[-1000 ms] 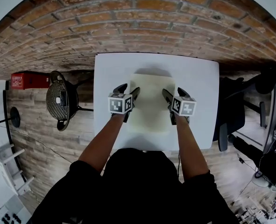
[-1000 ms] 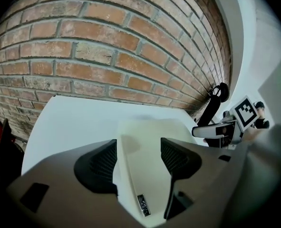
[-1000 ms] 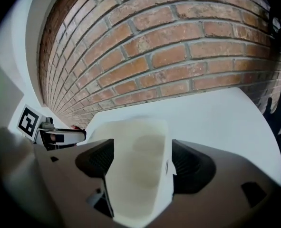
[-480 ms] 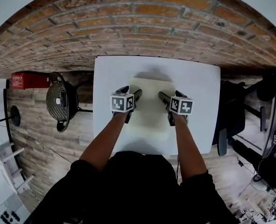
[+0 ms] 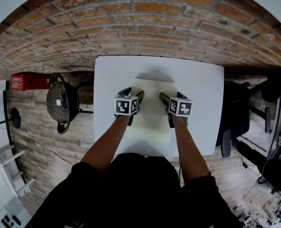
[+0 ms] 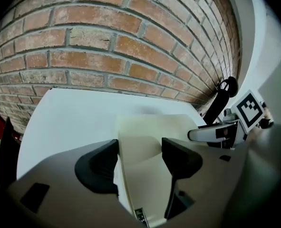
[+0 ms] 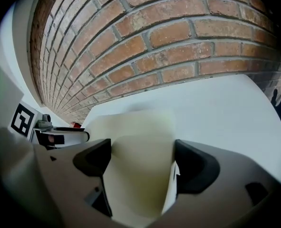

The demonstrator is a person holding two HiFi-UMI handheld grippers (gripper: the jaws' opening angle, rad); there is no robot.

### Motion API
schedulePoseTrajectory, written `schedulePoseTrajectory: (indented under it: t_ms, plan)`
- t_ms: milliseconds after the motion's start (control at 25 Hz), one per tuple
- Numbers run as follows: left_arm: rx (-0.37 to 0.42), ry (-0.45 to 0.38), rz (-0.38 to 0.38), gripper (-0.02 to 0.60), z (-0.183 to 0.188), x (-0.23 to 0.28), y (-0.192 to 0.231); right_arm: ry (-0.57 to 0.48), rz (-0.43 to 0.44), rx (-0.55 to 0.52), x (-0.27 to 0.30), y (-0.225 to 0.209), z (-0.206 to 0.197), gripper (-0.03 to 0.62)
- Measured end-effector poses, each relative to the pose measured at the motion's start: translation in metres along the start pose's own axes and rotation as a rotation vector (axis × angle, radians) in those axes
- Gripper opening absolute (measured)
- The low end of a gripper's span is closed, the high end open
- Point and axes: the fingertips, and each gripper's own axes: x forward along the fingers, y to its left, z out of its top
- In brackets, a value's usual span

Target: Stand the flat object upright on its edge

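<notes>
Cream flat rectangular sheet (image 5: 152,115) lies mid-frame on white table (image 5: 202,84); left gripper (image 5: 133,93) and right gripper (image 5: 170,96) straddle its side edges, jaws apart.

Bright, even indoor light. The white desk (image 5: 202,80) is nearly washed out; a soft shadow lies beyond the sheet (image 5: 152,113). Heavy fisheye bends the wall (image 5: 145,27); gripper views darken at corners, foreground soft.

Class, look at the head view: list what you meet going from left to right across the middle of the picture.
red box → round black chair → left claw → flat cream object → right claw → dark chair
</notes>
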Motion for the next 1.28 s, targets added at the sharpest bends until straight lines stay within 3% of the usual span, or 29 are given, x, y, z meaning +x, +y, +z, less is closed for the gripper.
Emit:
schedulePoseTrajectory:
  t_ms: [1280]
  plan:
    - [0.075, -0.180, 0.080, 0.293, 0.009, -0.076, -0.036, -0.164, -0.026, -0.121, -0.075, 0.037, 0.009, 0.419]
